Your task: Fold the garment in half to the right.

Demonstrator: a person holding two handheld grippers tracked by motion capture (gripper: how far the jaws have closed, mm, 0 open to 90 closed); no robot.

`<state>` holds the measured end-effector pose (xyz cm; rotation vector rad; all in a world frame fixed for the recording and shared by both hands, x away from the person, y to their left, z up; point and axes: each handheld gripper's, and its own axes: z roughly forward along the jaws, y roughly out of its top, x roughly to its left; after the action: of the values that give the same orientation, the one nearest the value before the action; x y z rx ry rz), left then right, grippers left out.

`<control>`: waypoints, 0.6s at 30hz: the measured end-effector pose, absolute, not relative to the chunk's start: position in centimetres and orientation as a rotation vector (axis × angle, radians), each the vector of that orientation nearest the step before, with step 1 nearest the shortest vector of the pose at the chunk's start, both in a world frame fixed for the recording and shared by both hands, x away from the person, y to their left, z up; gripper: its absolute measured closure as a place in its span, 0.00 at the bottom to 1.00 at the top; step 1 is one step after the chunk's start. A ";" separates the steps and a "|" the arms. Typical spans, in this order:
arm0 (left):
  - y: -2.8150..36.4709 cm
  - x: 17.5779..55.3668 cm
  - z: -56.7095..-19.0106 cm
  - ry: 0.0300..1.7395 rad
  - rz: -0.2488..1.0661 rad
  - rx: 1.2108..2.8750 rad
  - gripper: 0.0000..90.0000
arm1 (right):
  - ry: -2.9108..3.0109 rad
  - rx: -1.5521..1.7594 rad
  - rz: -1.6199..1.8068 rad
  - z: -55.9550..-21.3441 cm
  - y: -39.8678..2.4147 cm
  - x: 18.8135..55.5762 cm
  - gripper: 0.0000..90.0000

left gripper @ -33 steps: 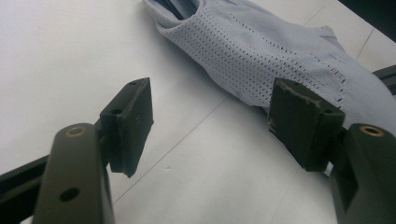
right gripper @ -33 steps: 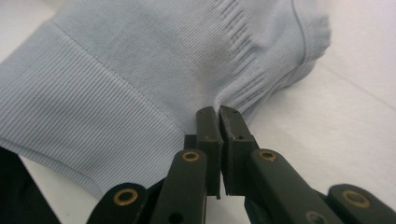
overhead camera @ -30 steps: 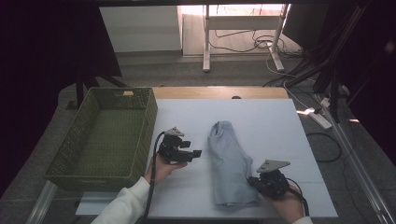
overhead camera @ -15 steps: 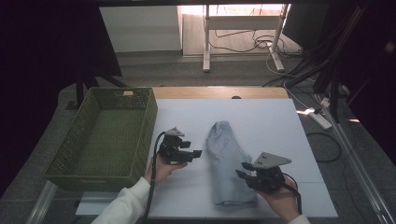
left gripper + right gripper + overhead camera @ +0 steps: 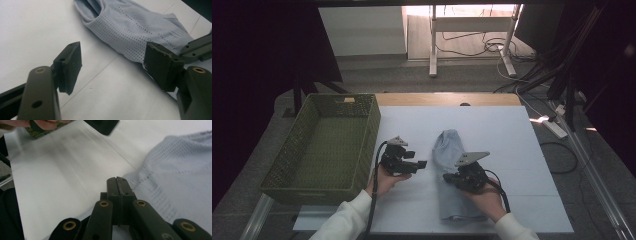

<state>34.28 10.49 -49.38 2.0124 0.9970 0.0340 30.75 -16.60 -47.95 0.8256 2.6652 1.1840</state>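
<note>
Starting at your left, the green basket [image 5: 324, 140] stands on the table's [image 5: 512, 150] left edge, and your left gripper [image 5: 411, 163] hovers between it and the folded grey garment [image 5: 451, 165], jaws apart with nothing between them; in the left gripper view the mesh cloth [image 5: 130, 32] lies just beyond its pads [image 5: 71, 65]. If you push that gripper in low from here, the open pads could plough the edge and rumple the fold rather than catch it. Your left hand [image 5: 384, 182] holds it roughly level, pointing right toward the garment. Further right, your right gripper [image 5: 458, 178] sits over the garment's near half, tilted down toward the left, and its jaws have just been closing; they now meet pad to pad, and I can't tell whether any cloth is pinched. If only a thin layer is caught, lifting could peel the fold open or let it slip.
</note>
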 end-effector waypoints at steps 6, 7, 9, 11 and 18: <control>10.2 34.2 -49.3 0.987 0.036 2.024 0.35 | 2.709 0.876 1.175 -49.8 -17.4 31.2 0.99; 10.2 34.2 -49.3 0.986 0.035 2.025 0.35 | 2.704 0.873 1.192 -50.0 -17.4 31.2 1.00; 10.2 34.3 -49.4 0.988 0.033 2.025 0.35 | 2.707 0.861 1.189 -50.3 -17.3 31.2 1.00; 10.2 34.3 -49.4 0.991 0.032 2.023 0.35 | 2.703 0.846 1.185 -50.6 -17.2 31.2 1.00; 10.2 34.2 -49.4 0.989 0.035 2.025 0.35 | 2.686 0.849 1.229 -51.3 -17.5 31.2 1.00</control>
<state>34.22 10.23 -49.39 2.0254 0.9885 0.0350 31.20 -17.52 -51.29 0.8486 2.6864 1.2287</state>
